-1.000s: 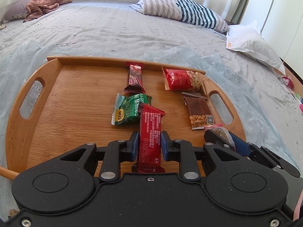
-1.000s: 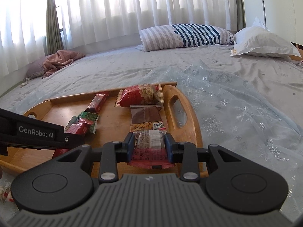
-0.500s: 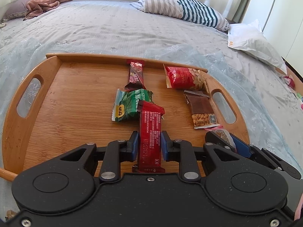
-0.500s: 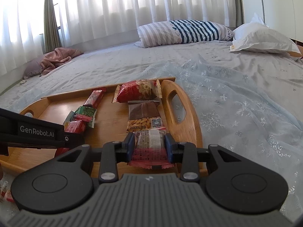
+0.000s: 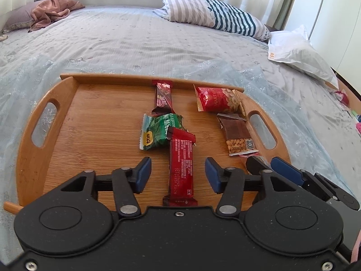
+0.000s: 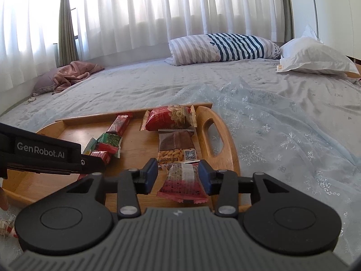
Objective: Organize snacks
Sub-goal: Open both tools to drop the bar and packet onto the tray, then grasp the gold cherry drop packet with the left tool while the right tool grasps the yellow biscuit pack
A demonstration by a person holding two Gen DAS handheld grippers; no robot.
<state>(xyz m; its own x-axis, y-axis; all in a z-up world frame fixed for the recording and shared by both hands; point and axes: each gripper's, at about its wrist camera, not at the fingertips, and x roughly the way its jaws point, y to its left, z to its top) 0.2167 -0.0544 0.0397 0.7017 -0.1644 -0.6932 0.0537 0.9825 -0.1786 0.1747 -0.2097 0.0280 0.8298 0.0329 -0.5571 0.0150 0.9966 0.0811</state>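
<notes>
On the wooden tray [image 5: 40,158], two bars [image 5: 181,167] are flanking the wasabi pea packet [image 5: 158,131]; three packets are lining, apparently, its right edge.

**Daylight through sheer curtains, sharp middle, bent edges**

My room is bright: sun pours through the white curtains [image 6: 158,22], which glare almost blank. The bedspread [image 5: 135,36] takes soft, even light and my tongs cast faint shadows. Both fisheye views curve hard and darken at the corners.

Six snack pkts lie flat on bamboo tray [image 5: 45,162]: long red bar [image 5: 181,164] at near edge overlapping green wasabi pkt [image 5: 159,131] mid-tray; pink-white pkt [image 6: 182,180] near right handle.
</notes>
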